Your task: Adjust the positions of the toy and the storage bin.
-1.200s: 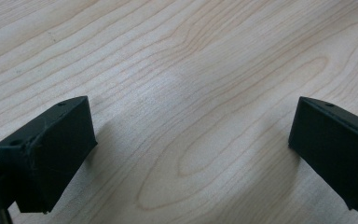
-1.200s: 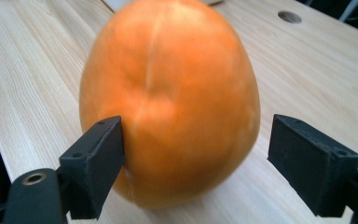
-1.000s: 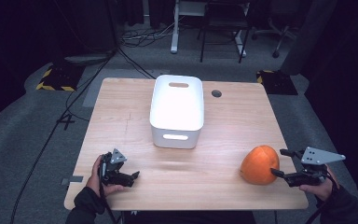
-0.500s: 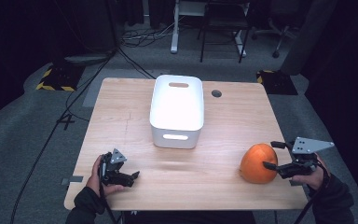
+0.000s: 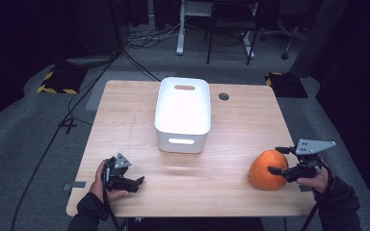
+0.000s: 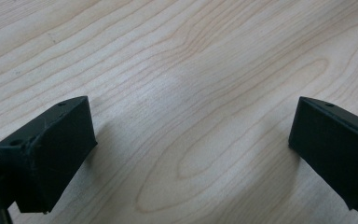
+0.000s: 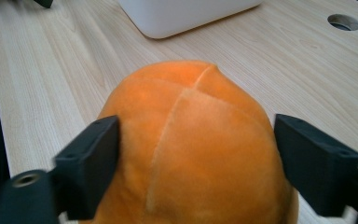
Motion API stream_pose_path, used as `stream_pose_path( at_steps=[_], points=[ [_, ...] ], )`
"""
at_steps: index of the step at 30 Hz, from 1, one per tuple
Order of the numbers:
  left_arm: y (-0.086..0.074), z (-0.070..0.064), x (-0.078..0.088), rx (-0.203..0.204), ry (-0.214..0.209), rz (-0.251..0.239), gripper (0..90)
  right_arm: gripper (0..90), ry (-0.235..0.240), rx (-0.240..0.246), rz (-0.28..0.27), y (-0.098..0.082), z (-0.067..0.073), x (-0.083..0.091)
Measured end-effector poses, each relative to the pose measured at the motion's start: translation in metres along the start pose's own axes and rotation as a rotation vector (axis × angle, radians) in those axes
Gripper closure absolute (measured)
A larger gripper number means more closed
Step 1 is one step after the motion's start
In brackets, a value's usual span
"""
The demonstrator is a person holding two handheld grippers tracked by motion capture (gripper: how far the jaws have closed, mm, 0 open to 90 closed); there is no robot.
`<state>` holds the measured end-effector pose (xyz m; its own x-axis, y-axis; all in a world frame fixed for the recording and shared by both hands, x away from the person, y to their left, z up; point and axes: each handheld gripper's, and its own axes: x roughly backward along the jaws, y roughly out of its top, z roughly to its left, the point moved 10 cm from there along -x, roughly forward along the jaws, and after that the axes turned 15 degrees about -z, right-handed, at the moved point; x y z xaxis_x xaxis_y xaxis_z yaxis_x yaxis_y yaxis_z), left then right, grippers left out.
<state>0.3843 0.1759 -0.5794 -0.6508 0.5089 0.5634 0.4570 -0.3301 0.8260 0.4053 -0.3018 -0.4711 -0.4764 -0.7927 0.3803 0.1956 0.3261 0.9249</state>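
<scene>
In the high view, the orange plush ball (image 5: 267, 169) lies on the wooden table (image 5: 231, 125), near its front right corner. The right gripper (image 5: 276, 160) comes from the right side, and its jaws stand wide apart around the right part of the ball, one behind it and one in front. The white bin (image 5: 182, 113) stands at the middle of the table, well apart from the ball. The left gripper (image 5: 137, 182) rests near the front left edge, held by a hand (image 5: 100, 179), with its jaws apart.

In the left gripper view, the two black jaws of the left gripper (image 6: 191, 154) are wide, and between them is bare wood of the table (image 6: 182, 70).

In the right gripper view, the ball (image 7: 191, 149) sits between the jaws of the right gripper (image 7: 196, 154). The jaws are wide; the left one is close against the plush, but I cannot tell if it touches. The bin (image 7: 186, 14) is behind.
</scene>
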Motion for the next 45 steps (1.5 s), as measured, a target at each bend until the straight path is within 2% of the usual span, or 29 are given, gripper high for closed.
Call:
stream_pose_path(
  at_steps=[1,3,7,9,10,11,13,15,19,20,21,23,24,25,26,27,30,32,34,37,38,41,45],
  points=[
    [0.000,-0.001,-0.001,0.009,0.001,0.000,0.6,18.3,0.000,0.000,0.000,0.000,0.000,0.000],
    [0.001,-0.001,-0.002,0.002,0.005,-0.002,0.6,30.7,0.001,-0.001,0.001,-0.003,0.001,-0.001],
    [0.005,-0.003,-0.006,-0.010,-0.001,-0.014,2.3,44.9,-0.013,0.012,0.022,-0.004,0.005,0.000],
    [0.008,-0.006,-0.007,-0.010,-0.018,-0.023,6.6,51.3,-0.034,0.024,0.023,-0.004,0.005,0.001],
    [0.009,-0.006,-0.008,-0.014,-0.024,-0.029,14.9,54.9,-0.037,0.049,0.018,-0.004,0.008,0.003],
    [0.011,-0.007,-0.009,-0.011,-0.018,-0.040,17.7,55.9,-0.045,0.053,0.008,-0.003,0.008,0.004],
    [0.014,-0.007,-0.009,-0.016,-0.001,-0.039,18.0,56.8,-0.053,0.051,0.002,-0.002,0.009,0.004],
    [0.018,-0.008,-0.009,-0.030,-0.016,-0.053,18.1,58.4,-0.071,0.052,-0.018,0.000,0.009,0.004],
    [0.033,-0.007,-0.004,-0.032,-0.007,-0.109,19.6,59.4,-0.104,0.051,-0.051,0.003,0.006,0.001],
    [0.040,-0.009,-0.002,-0.020,-0.014,-0.135,19.8,59.6,-0.117,0.054,-0.059,0.004,0.004,0.000],
    [0.044,-0.008,0.000,-0.031,-0.011,-0.148,19.8,59.6,-0.117,0.054,-0.059,0.004,0.004,0.000],
    [0.057,-0.007,0.002,-0.038,-0.005,-0.184,19.9,60.0,-0.137,0.054,-0.065,0.004,0.002,0.001],
    [0.064,-0.009,0.004,-0.031,-0.015,-0.202,20.1,60.1,-0.145,0.056,-0.067,0.004,0.002,0.001],
    [0.073,-0.009,0.005,-0.040,-0.014,-0.229,20.9,60.1,-0.154,0.055,-0.070,0.005,0.001,0.001],
    [0.085,-0.010,0.006,-0.048,-0.014,-0.259,22.4,60.2,-0.184,0.054,-0.076,0.006,-0.003,0.002],
    [0.092,-0.011,0.008,-0.052,-0.013,-0.274,22.4,60.2,-0.184,0.054,-0.076,0.006,-0.003,0.002],
    [0.118,-0.019,0.011,-0.064,-0.037,-0.339,22.7,60.1,-0.218,0.043,-0.091,0.006,-0.009,0.003],
    [0.133,-0.025,0.012,-0.087,-0.048,-0.367,22.2,60.1,-0.227,0.035,-0.087,0.004,-0.012,0.003],
    [0.146,-0.032,0.012,-0.089,-0.067,-0.399,22.3,60.0,-0.227,0.022,-0.093,0.003,-0.014,0.004],
    [0.163,-0.038,0.013,-0.115,-0.072,-0.440,22.9,59.8,-0.229,0.002,-0.100,0.002,-0.016,0.006],
    [0.169,-0.042,0.013,-0.118,-0.087,-0.455,23.8,59.8,-0.230,-0.002,-0.101,0.001,-0.017,0.006],
    [0.178,-0.053,0.009,-0.129,-0.126,-0.453,23.7,59.7,-0.238,-0.009,-0.107,0.000,-0.019,0.007],
    [0.192,-0.067,-0.005,-0.174,-0.158,-0.436,23.7,59.7,-0.243,-0.012,-0.108,0.000,-0.020,0.007]
  ],
)
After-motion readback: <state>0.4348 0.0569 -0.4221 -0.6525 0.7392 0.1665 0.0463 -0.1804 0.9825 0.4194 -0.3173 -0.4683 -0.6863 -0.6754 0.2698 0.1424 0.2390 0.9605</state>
